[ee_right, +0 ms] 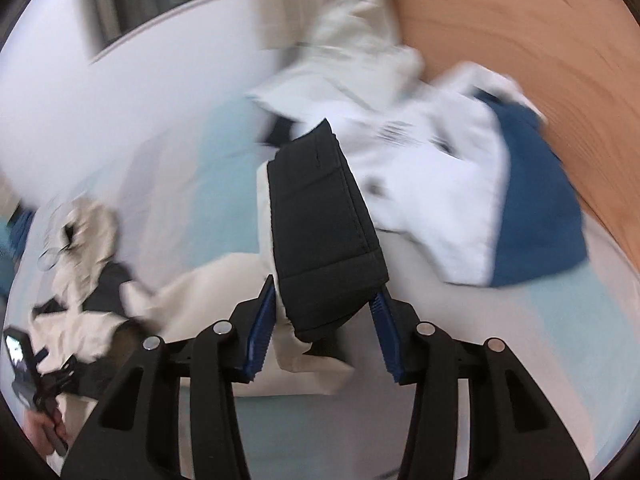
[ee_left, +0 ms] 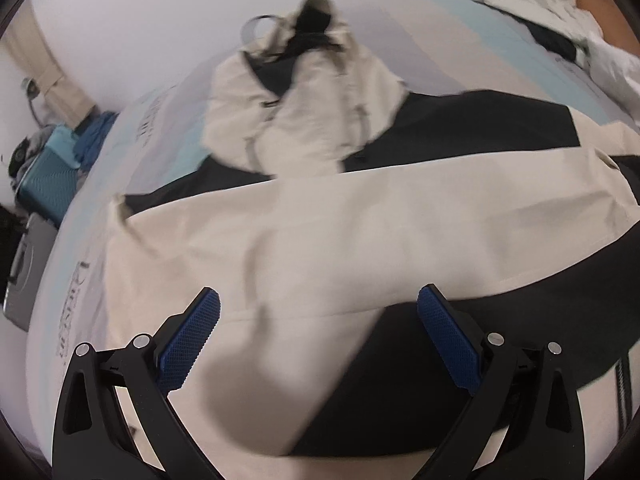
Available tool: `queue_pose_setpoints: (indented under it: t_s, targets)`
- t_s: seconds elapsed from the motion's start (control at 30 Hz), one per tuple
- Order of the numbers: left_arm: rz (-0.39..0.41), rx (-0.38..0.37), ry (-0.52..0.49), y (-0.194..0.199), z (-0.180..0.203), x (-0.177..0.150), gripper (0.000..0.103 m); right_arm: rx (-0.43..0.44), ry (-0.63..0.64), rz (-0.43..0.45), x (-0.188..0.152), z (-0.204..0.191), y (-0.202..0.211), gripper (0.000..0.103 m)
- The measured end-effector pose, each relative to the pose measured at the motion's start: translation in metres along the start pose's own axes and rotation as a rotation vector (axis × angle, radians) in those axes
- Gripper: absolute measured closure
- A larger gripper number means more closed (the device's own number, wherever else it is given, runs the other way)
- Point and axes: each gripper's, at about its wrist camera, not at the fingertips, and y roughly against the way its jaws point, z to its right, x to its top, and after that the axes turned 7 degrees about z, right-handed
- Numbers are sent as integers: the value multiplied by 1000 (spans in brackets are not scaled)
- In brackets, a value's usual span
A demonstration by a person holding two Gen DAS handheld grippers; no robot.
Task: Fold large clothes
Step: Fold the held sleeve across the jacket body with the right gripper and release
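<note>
A large cream and black jacket (ee_left: 320, 232) lies spread on the bed, its hood (ee_left: 304, 92) bunched at the far side. My left gripper (ee_left: 318, 308) is open and empty, hovering above the jacket's near part. In the right wrist view, my right gripper (ee_right: 326, 296) is shut on the jacket's black cuff (ee_right: 324, 216), with cream sleeve fabric (ee_right: 296, 356) hanging below it. The rest of the jacket (ee_right: 88, 264) lies to the left, blurred.
The bed sheet (ee_left: 168, 128) is pale blue and white. A white and blue garment (ee_right: 480, 192) lies at the bed's far right by a wooden headboard (ee_right: 540, 40). A teal suitcase (ee_left: 48, 176) stands left of the bed. More clothes (ee_left: 560, 20) lie at the far right.
</note>
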Motion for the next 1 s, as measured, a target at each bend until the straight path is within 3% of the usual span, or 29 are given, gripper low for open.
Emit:
queue_pose_setpoints:
  t_s: [0.23, 0.37, 0.5, 0.6, 0.77, 1.0]
  targets:
    - [12, 35, 65, 10, -79, -32, 6, 179, 122, -2, -5, -165, 16, 59]
    - [-72, 22, 123, -14, -122, -61, 6, 275, 200, -34, -27, -271, 23, 59]
    - [-85, -5, 156, -20, -161, -72, 6, 338, 253, -91, -61, -358, 20, 59]
    - [-109, 7, 141, -23, -201, -87, 5, 359, 279, -134, -85, -422, 14, 59]
    - [-109, 27, 230, -14, -270, -99, 6, 347, 306, -181, -121, -513, 4, 60]
    - [-30, 44, 276, 16, -334, -88, 6, 310, 360, -223, -171, -595, -10, 61]
